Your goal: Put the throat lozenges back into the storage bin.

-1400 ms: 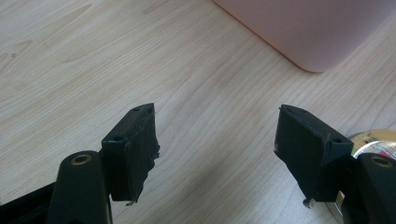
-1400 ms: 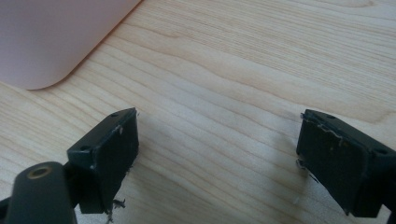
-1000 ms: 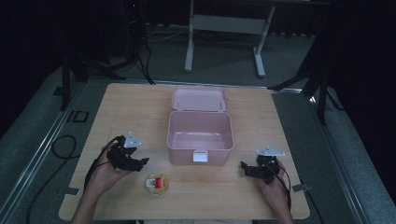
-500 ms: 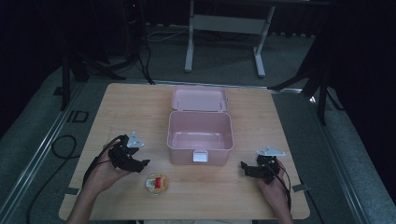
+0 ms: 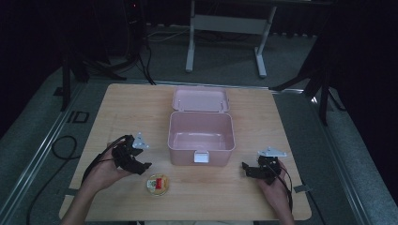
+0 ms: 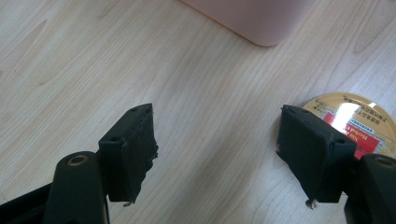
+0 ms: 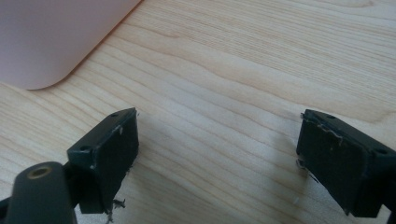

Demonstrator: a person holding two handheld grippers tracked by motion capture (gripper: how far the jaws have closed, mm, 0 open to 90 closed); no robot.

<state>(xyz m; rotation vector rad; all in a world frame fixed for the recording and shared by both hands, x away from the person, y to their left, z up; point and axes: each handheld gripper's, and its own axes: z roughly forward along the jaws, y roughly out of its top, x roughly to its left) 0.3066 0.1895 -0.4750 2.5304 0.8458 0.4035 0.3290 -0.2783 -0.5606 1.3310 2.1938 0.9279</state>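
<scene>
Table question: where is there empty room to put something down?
The table is bare left of the pink box, bare to its right, and along the front edge between the small round tin and the right gripper. It is crowded where the left gripper sits by the tin.

- Box [image 5: 201, 136]: plain pale pink, white latch.
- Tin [image 5: 158, 183]: gold lid, red label band.
- Table [image 5: 117, 112]: light wood grain.
- Left gripper [image 5: 141, 168], right gripper [image 5: 246, 168]: black, grey top plates.
</scene>
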